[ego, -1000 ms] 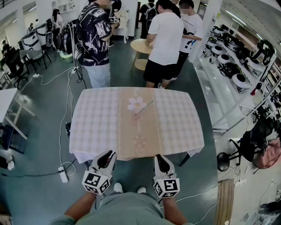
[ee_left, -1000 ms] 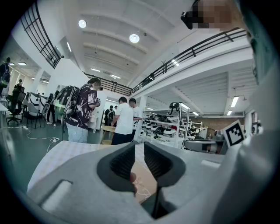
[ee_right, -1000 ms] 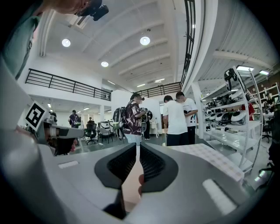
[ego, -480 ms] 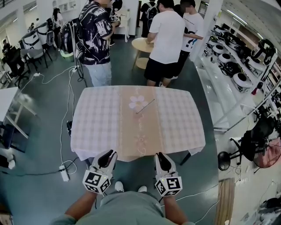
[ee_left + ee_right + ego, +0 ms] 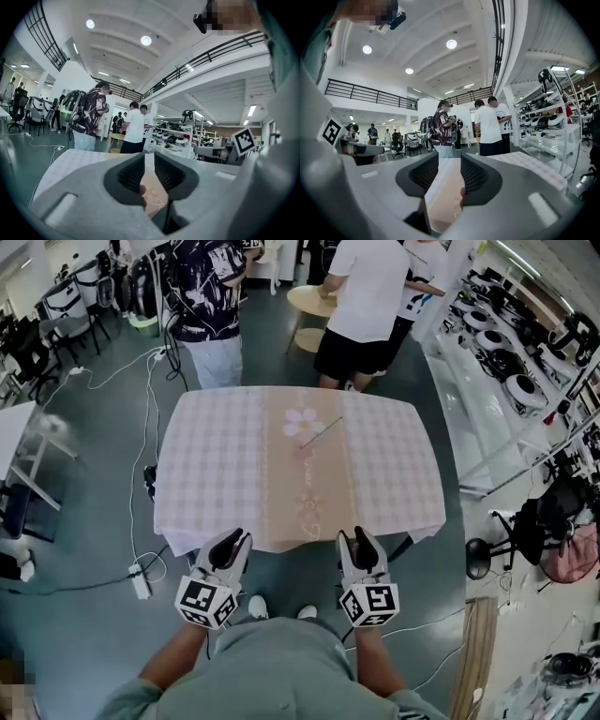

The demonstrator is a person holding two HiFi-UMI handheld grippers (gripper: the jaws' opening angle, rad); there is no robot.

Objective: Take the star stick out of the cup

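A thin stick [image 5: 322,432] lies flat on the beige runner of the checked table [image 5: 216,465], next to a pale flower shape [image 5: 303,421]. I cannot make out a cup. Both grippers hang just off the table's near edge, far from the stick. My left gripper [image 5: 238,540] has a narrow gap between its jaws and nothing in it; in the left gripper view [image 5: 148,161] the runner shows through the gap. My right gripper [image 5: 355,538] is opening, its jaws wider apart and empty, as the right gripper view [image 5: 449,164] also shows.
Three people stand behind the table's far edge: one in a dark patterned shirt [image 5: 202,287], two in white shirts [image 5: 366,296]. A small round table [image 5: 309,304] is near them. Shelves with equipment [image 5: 511,381] run along the right; cables [image 5: 141,427] and a power strip [image 5: 141,582] lie on the left floor.
The right gripper's jaws have spread apart. The head view has tilted, so the table sits higher in the picture and the grippers stand closer to its near edge. The stick has not moved.
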